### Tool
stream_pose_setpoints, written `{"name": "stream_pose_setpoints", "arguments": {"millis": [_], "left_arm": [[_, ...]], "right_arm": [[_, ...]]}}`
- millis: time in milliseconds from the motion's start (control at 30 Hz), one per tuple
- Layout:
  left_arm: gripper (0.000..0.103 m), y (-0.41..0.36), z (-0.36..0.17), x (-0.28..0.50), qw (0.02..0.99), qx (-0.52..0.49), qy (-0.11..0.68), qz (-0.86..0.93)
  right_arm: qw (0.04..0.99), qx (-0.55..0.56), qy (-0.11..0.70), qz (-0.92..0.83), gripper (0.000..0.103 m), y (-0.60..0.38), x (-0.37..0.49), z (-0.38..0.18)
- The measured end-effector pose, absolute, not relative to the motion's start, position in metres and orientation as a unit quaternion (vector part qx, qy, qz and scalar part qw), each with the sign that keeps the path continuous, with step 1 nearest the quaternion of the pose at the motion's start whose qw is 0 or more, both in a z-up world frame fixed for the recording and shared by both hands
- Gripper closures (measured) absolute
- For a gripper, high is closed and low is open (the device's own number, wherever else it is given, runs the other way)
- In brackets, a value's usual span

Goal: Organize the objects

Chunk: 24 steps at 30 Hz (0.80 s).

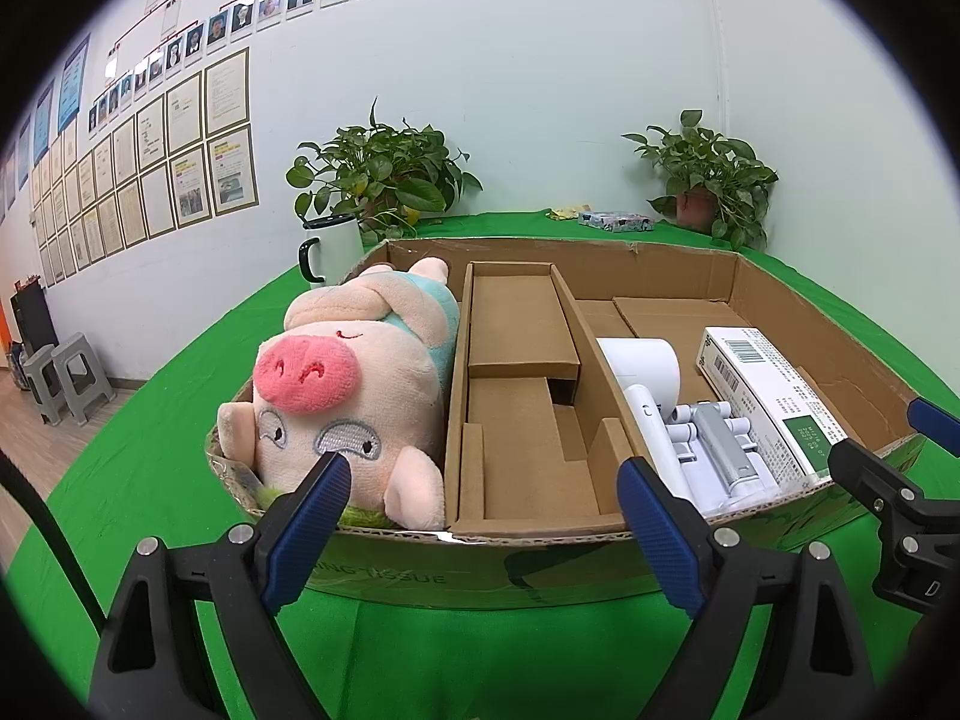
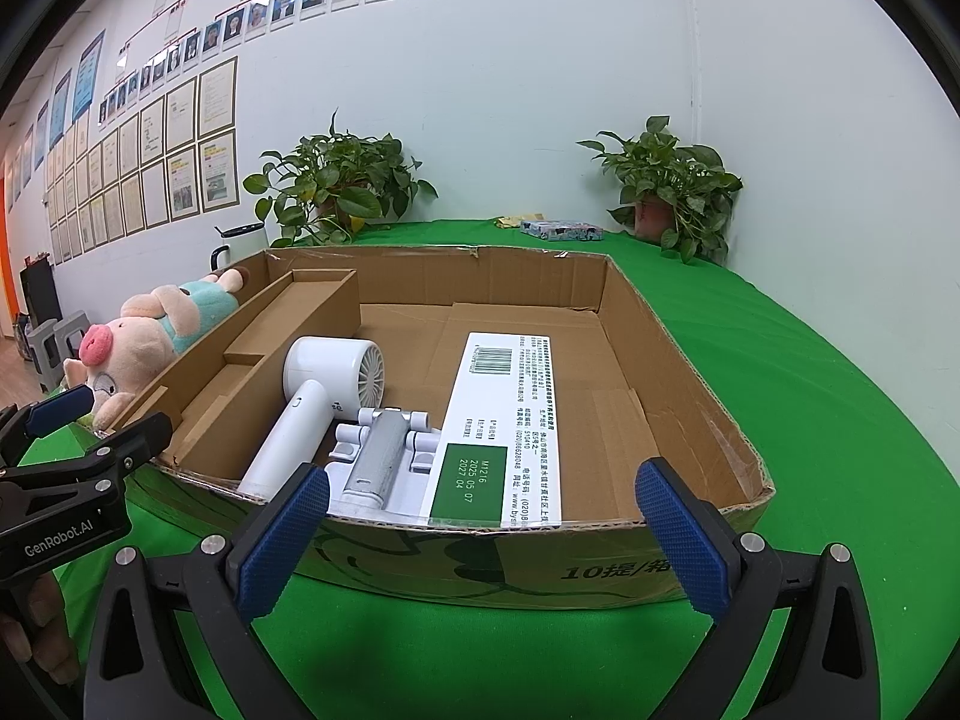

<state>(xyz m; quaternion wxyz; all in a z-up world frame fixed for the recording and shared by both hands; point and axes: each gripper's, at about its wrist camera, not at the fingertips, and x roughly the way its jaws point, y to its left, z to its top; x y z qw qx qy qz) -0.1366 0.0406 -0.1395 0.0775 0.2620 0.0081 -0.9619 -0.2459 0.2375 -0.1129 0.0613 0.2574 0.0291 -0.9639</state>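
A shallow cardboard box (image 1: 678, 258) (image 2: 690, 372) stands on the green tablecloth. A pink plush pig (image 1: 348, 396) (image 2: 138, 354) lies in its left compartment. The brown cardboard insert (image 1: 522, 396) (image 2: 252, 360) in the middle holds nothing. On the right lie a white hair dryer (image 2: 318, 396) (image 1: 645, 372), a white and grey holder (image 2: 384, 450) (image 1: 720, 450) and a white and green carton (image 2: 510, 420) (image 1: 774, 396). My left gripper (image 1: 486, 480) is open in front of the box's near wall, nothing between its fingers. My right gripper (image 2: 480, 492) is open too, empty, before the carton.
A white mug with a black handle (image 1: 330, 252) stands behind the box at the left. Two potted plants (image 1: 378, 174) (image 2: 672, 186) sit at the back by the wall. A small patterned packet (image 2: 561, 230) lies between them. Grey stools (image 1: 66, 372) stand on the floor at the left.
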Motion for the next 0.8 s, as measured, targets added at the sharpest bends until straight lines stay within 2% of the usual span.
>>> {"name": "stream_pose_setpoints", "arguments": {"millis": [800], "left_arm": [[0.012, 0.042, -0.1391, -0.1362, 0.082, 0.262, 0.006, -0.962]], "right_arm": [[0.063, 0.257, 0.025, -0.964, 0.0, 0.236, -0.2447, -0.1128]]}}
